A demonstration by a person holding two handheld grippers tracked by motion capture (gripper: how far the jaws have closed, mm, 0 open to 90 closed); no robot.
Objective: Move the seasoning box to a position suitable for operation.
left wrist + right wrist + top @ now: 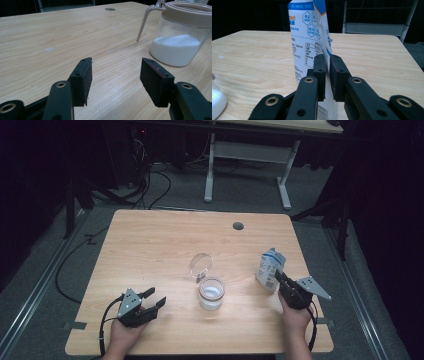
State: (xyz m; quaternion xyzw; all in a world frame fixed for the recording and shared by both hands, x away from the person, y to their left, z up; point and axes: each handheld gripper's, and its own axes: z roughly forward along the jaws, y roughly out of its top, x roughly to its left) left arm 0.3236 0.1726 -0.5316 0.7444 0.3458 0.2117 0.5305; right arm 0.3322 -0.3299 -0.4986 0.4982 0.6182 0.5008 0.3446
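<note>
The right tongs (327, 75) pinched the salt pouch's (308, 37) edge, keeping it upright right of the open jar (211, 293); left tongs (115, 80) waited wide.

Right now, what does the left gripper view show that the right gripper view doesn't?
Left gripper view: the left gripper has its black jaws open over bare wood, near a clear plastic jar of white granules with a beige rim. Right gripper view: the right gripper has its jaws shut on the edge of an upright white-and-blue printed pouch, with a white-legged desk behind. Both: the light wooden table.
</note>
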